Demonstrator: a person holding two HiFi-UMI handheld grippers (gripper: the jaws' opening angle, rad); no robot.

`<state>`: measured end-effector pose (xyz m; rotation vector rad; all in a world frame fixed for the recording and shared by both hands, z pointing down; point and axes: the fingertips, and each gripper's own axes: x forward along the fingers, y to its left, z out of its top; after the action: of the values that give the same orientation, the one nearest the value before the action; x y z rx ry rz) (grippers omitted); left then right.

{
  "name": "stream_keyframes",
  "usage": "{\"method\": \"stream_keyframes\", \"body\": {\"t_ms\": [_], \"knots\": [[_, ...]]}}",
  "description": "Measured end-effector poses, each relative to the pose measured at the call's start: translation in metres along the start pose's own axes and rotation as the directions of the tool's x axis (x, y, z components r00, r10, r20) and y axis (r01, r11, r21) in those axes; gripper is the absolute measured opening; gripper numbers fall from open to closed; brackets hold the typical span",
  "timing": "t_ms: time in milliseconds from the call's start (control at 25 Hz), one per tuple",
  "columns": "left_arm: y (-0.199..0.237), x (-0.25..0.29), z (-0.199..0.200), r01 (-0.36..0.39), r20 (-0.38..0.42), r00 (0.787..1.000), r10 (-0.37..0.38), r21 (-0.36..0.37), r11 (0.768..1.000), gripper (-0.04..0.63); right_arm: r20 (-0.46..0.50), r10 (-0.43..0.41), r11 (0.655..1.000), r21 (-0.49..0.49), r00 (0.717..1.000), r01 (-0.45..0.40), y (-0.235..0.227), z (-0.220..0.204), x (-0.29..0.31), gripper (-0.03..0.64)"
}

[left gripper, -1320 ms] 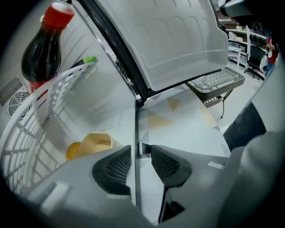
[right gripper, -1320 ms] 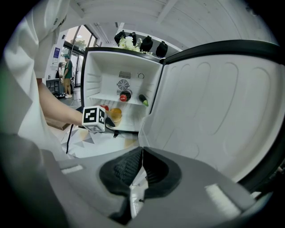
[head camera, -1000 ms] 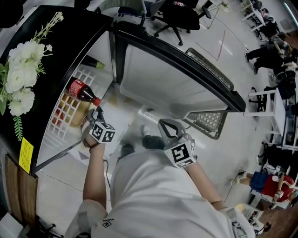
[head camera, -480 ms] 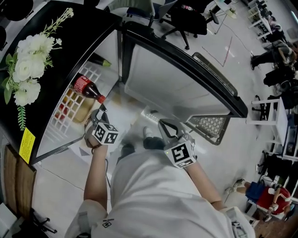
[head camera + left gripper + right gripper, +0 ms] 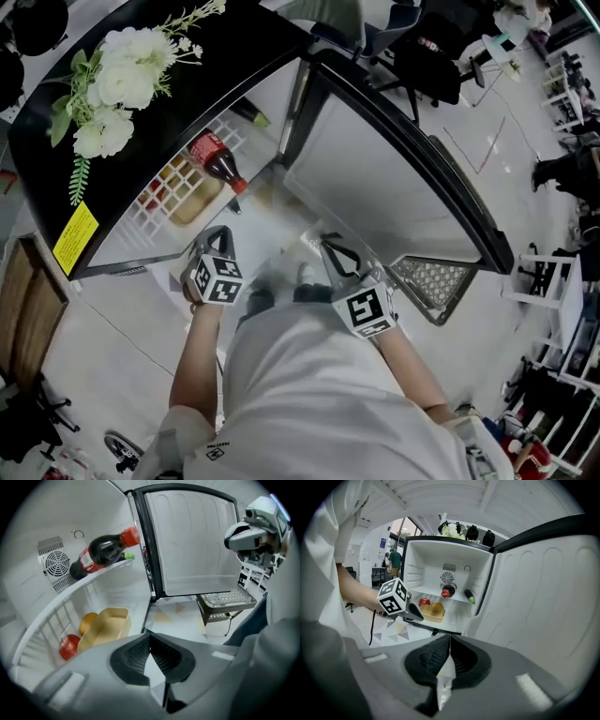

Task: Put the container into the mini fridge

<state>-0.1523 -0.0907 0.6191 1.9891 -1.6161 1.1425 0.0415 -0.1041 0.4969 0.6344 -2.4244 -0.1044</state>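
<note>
container [image 5: 105, 627]: tan open tub, inside the mini fridge [image 5: 422, 564] on the lower level, under the wire shelf [image 5: 70, 597]. Upright, nothing holding it.
neighbours: orange [image 5: 88, 622] touching or just beside its back edge, can't tell which. Apple [image 5: 69, 646] just beside it, nearer the fridge's side wall.
shelf above: cola bottle [image 5: 101, 552] lying on its side, red cap toward the door side.
left gripper [image 5: 149, 641]: jaws have just been closing and now meet pad to pad. Nothing between them, holds nothing. It sits out in front of the fridge opening, near the lower edge, pointing down and in toward the container.
what changed: a second ago the left gripper stood at the fridge mouth, just beside the bottle cap. Now it is clear of the opening. The container lies apart from it.
right gripper [image 5: 449, 644]: jaws together, empty. Low in front of the person, well apart from the fridge, facing the open compartment.
door [image 5: 197, 541]: swung wide open, inner face bare.
fridge top: white flowers [image 5: 117, 89] on the black lid.
task status (judgement): container looks delivered and let go, so the placing step reads as done.
left over (judgement): only backing off, maybe closing the door, though the task doesn't ask for that.
risk (judgement): low, as the tub sits flat and neither gripper is near it.
</note>
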Motion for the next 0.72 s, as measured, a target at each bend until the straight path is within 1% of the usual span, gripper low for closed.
{"method": "stream_keyframes", "body": {"t_ms": [200, 320, 400, 480, 560, 640, 720], "knots": [[0.005, -0.039, 0.001, -0.034, 0.056, 0.998, 0.041, -0.115, 0.993, 0.008, 0.054, 0.083, 0.996, -0.038, 0.995, -0.081, 0.009, 0.021, 0.014, 0.005], [0.009, -0.063, 0.004, -0.055, 0.094, 0.993, 0.073, -0.183, 0.981, 0.008, 0.085, 0.128, 0.991, -0.061, 0.988, -0.123, 0.015, 0.035, 0.021, 0.005], [0.012, -0.079, 0.007, -0.057, 0.129, 0.988, 0.09, -0.239, 0.969, 0.008, 0.108, 0.159, 0.986, -0.074, 0.981, -0.151, 0.019, 0.045, 0.024, 0.005], [0.014, -0.096, 0.015, -0.046, 0.19, 0.976, 0.106, -0.296, 0.954, 0.008, 0.132, 0.19, 0.98, -0.087, 0.973, -0.179, 0.024, 0.056, 0.027, 0.005], [0.016, -0.114, 0.024, -0.035, 0.254, 0.958, 0.129, -0.344, 0.938, 0.008, 0.157, 0.221, 0.973, -0.099, 0.962, -0.208, 0.03, 0.067, 0.03, 0.005], [0.017, -0.13, 0.031, -0.031, 0.302, 0.941, 0.154, -0.377, 0.926, 0.008, 0.181, 0.254, 0.965, -0.109, 0.95, -0.238, 0.036, 0.078, 0.032, 0.005], [0.018, -0.145, 0.035, -0.035, 0.331, 0.927, 0.179, -0.398, 0.917, 0.008, 0.202, 0.287, 0.956, -0.119, 0.936, -0.268, 0.043, 0.088, 0.032, 0.005]]}}
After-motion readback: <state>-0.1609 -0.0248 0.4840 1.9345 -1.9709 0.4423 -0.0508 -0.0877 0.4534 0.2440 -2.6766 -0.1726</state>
